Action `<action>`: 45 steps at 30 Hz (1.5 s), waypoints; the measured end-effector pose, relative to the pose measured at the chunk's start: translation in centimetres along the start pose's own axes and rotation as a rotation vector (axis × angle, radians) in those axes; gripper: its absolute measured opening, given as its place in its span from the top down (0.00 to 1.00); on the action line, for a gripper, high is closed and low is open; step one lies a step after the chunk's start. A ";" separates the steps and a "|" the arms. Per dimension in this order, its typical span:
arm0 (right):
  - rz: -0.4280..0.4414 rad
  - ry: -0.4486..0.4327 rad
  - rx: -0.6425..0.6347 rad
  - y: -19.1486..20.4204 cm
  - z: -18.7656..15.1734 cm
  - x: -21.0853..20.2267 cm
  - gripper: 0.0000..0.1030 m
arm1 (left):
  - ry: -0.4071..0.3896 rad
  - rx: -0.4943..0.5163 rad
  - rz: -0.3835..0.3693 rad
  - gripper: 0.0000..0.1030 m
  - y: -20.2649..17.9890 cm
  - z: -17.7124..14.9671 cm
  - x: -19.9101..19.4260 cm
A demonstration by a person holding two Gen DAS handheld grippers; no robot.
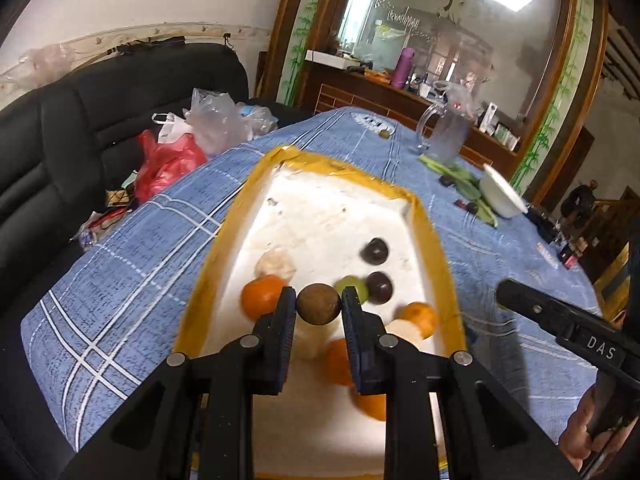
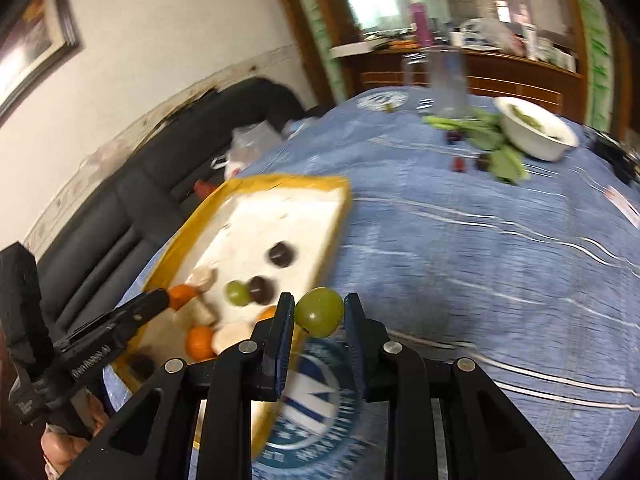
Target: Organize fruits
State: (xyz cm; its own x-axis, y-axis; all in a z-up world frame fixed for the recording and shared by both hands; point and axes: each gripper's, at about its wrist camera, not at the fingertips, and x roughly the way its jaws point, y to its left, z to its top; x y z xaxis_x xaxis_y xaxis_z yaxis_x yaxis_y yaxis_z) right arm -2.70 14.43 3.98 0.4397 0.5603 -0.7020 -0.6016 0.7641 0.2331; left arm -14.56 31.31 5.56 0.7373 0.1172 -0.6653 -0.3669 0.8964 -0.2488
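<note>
White letters "DAS" on the black body of the right gripper (image 1: pixel 560 320), left-wrist view.

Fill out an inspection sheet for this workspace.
Surface: blue plaid tablecloth covers the table.
Job's things: yellow-rimmed white tray holding tangerines, dark grapes, a green grape and pale peeled pieces.
Clutter: white bowl, glass pitcher, green leaves and stray fruit at the far end.
Grippers: left gripper shut on a brown longan; right gripper shut on a green grape.
Cables: nothing seen.
Surroundings: black sofa with plastic bags, wooden sideboard, mirror.
</note>
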 end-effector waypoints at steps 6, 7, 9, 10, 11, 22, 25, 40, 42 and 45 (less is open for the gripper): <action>-0.035 0.062 -0.091 3.2 0.7 4.1 0.73 | 0.020 0.007 0.007 0.78 0.6 -0.9 0.3; -0.047 0.071 -0.103 3.3 0.8 4.8 0.73 | 0.020 0.004 0.006 0.78 0.7 -0.9 0.3; -0.062 0.078 -0.120 3.7 0.9 5.8 0.73 | 0.021 0.002 0.009 0.73 0.8 -1.0 0.4; -0.069 0.077 -0.126 3.8 1.0 6.0 0.73 | 0.024 -0.002 0.006 0.63 0.8 -1.0 0.5; -0.079 0.074 -0.135 3.8 1.0 6.3 0.73 | 0.023 -0.007 0.003 0.54 1.0 -1.0 0.5; -0.060 0.047 -0.089 3.0 1.7 6.8 0.55 | 0.040 -0.046 -0.005 0.34 1.9 -0.7 0.8; -0.058 0.020 -0.078 2.7 1.9 5.4 0.54 | 0.051 -0.052 -0.004 0.33 1.8 -0.7 1.0; -0.130 -0.105 0.087 -1.5 -2.1 -2.8 0.40 | -0.207 0.115 0.197 0.09 -3.7 -0.9 -4.6; -0.139 -0.110 0.086 -1.5 -2.7 -3.6 0.40 | -0.268 0.137 0.235 0.07 -4.7 -1.0 -5.8; -0.161 -0.133 0.068 -1.2 -3.5 -4.6 0.40 | -0.374 0.181 0.265 0.01 -6.3 -1.2 -8.1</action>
State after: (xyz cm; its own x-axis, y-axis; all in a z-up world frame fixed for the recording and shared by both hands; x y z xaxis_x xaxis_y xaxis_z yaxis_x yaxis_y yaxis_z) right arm -6.35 9.81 4.55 0.6130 0.4631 -0.6401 -0.4719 0.8644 0.1735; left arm -18.90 24.19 11.70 0.7975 0.4667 -0.3823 -0.4893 0.8711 0.0427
